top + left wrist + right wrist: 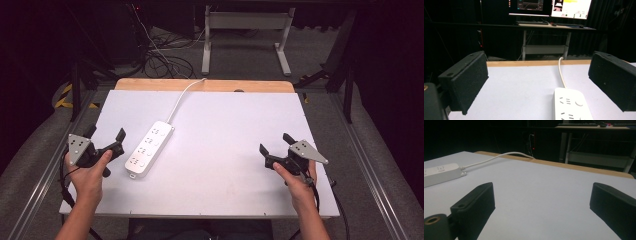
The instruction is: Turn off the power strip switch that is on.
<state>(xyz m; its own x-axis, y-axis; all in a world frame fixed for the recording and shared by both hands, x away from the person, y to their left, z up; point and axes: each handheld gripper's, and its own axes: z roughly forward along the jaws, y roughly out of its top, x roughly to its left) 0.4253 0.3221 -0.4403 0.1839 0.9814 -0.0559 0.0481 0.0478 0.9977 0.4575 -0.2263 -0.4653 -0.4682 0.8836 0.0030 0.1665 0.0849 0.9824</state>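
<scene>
A white power strip (150, 148) lies slantwise on the left half of the white table (230, 125), and its white cable (182, 97) runs off the far edge. My left gripper (106, 133) is held just left of the strip, jaws wide apart with nothing between them. In the left gripper view the strip (571, 105) lies ahead, nearer the right jaw of the left gripper (539, 82). My right gripper (274, 142) hovers near the table's right side, open and empty. In the right gripper view the right gripper (541, 205) faces bare table, with the strip (439, 173) far off at the left.
A wooden strip (205, 85) borders the table's far edge. Beyond it stand a white desk frame (245, 35) and loose cables on the floor (160, 55). Lit monitors (571, 7) sit on that desk. Metal rails (45, 170) run along both sides.
</scene>
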